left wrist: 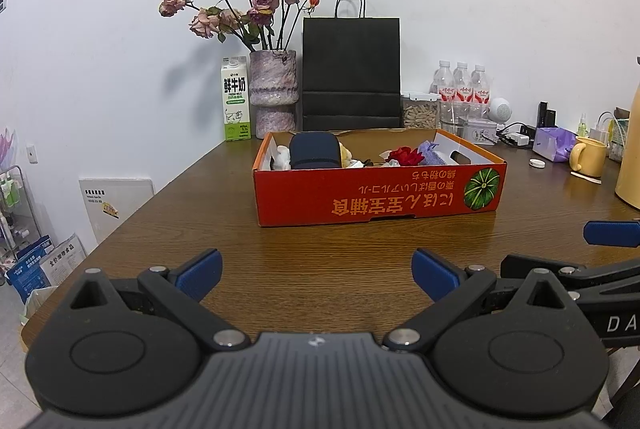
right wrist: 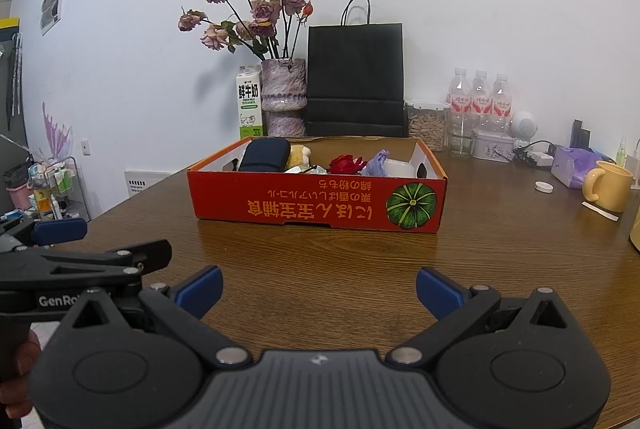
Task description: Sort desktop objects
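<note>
A red cardboard box [left wrist: 376, 195] [right wrist: 316, 203] with a pumpkin picture stands on the wooden table ahead of both grippers. Inside it lie a dark blue case [left wrist: 314, 151] [right wrist: 266, 155], a red flower [left wrist: 406, 155] [right wrist: 346, 164], a purple cloth [left wrist: 434, 155] [right wrist: 376, 163] and a yellow soft item [right wrist: 298, 155]. My left gripper [left wrist: 316, 275] is open and empty above the near table. My right gripper [right wrist: 318, 291] is open and empty, beside the left one. The right gripper's blue fingertips [left wrist: 610, 233] show at the left view's right edge.
Against the wall stand a milk carton [left wrist: 236, 103], a vase of dried roses [left wrist: 274, 93], a black paper bag [left wrist: 351, 73], a jar of nuts [left wrist: 420, 111] and water bottles [left wrist: 462, 85]. A yellow mug [right wrist: 606, 185], purple tissue pack [right wrist: 570, 165] and white lid [right wrist: 544, 186] sit right.
</note>
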`<state>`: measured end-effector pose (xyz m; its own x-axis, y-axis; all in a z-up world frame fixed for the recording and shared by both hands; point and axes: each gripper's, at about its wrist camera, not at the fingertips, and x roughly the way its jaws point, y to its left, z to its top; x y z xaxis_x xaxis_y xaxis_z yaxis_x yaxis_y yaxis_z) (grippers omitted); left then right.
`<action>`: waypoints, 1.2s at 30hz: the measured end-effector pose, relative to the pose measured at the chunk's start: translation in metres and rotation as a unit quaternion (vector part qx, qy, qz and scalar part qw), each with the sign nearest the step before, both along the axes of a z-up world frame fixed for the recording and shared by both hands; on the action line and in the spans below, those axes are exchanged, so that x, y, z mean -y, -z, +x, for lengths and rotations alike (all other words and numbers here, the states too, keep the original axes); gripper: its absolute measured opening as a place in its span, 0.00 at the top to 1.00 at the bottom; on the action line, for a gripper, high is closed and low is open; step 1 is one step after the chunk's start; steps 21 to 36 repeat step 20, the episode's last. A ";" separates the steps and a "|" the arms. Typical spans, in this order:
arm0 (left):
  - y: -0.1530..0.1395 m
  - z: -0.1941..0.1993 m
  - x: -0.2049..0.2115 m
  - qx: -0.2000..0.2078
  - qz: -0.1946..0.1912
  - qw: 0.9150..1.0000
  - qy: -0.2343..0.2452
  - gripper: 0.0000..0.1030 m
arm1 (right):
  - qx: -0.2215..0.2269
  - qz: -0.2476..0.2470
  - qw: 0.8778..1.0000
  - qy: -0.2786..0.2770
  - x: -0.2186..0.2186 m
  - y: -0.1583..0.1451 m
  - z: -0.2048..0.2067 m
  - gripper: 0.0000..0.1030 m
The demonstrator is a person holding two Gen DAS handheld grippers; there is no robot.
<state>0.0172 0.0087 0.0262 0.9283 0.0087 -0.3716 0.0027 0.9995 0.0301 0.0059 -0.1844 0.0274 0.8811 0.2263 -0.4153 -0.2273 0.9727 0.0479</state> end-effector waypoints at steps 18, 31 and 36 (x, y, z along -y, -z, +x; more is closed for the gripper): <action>0.002 0.002 0.000 -0.002 -0.001 1.000 0.002 0.00 | -0.001 0.000 1.000 0.001 0.000 0.002 0.000 0.00; 0.003 0.002 0.000 -0.002 -0.002 1.000 0.001 0.00 | -0.001 0.000 1.000 0.001 0.000 0.003 0.001 0.00; 0.003 0.002 0.000 -0.002 -0.002 1.000 0.001 0.00 | -0.001 0.000 1.000 0.001 0.000 0.003 0.001 0.00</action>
